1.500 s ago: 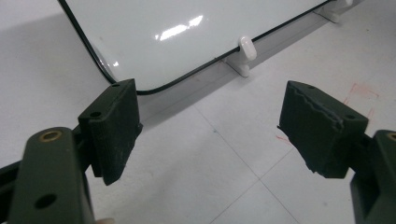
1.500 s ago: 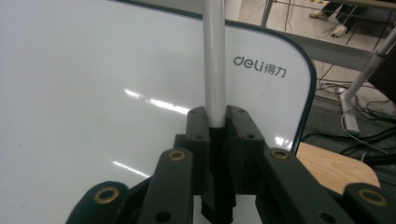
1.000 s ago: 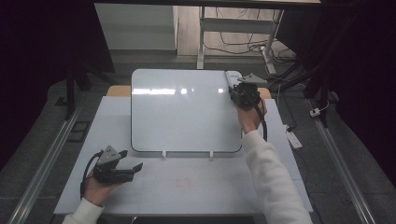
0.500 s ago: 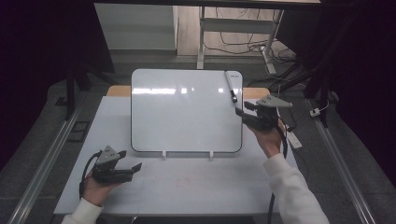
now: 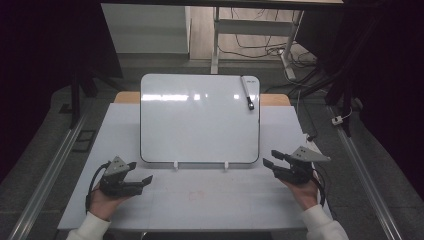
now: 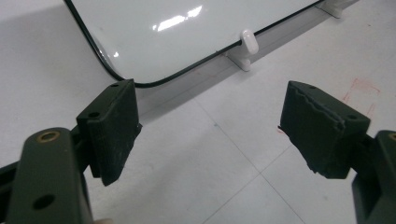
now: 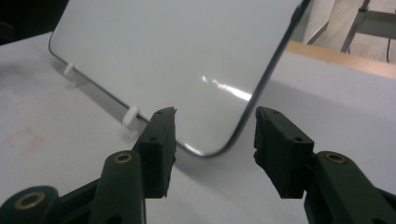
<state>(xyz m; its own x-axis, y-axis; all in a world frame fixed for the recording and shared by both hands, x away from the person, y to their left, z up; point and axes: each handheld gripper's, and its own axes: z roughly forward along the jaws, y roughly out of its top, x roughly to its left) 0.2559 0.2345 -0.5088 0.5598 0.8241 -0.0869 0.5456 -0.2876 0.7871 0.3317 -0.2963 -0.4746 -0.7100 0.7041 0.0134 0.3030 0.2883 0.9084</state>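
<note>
A white whiteboard (image 5: pixel 200 120) leans on small white feet (image 5: pixel 176 164) in the middle of the table. A black marker (image 5: pixel 247 93) lies on the board near its upper right corner. My left gripper (image 5: pixel 141 171) rests on the table by the board's lower left corner, open, with nothing between its jaws (image 6: pixel 210 126). My right gripper (image 5: pixel 270 158) sits by the board's lower right corner, open and empty; its jaws have just been opening. In the right gripper view the right gripper (image 7: pixel 215 140) points at the rounded corner of the whiteboard (image 7: pixel 177 56).
The white table top (image 5: pixel 210 200) carries faint red marks (image 5: pixel 192 195) in front of the board. A wooden strip (image 5: pixel 274 99) shows behind the board. Metal rails (image 5: pixel 370 190) run along both sides, and cables (image 5: pixel 260 47) lie on the floor beyond.
My right hand has left the board's upper right corner and come down to the table by its lower right corner, jaws wider. The marker stays on the board. The left hand has not moved.
</note>
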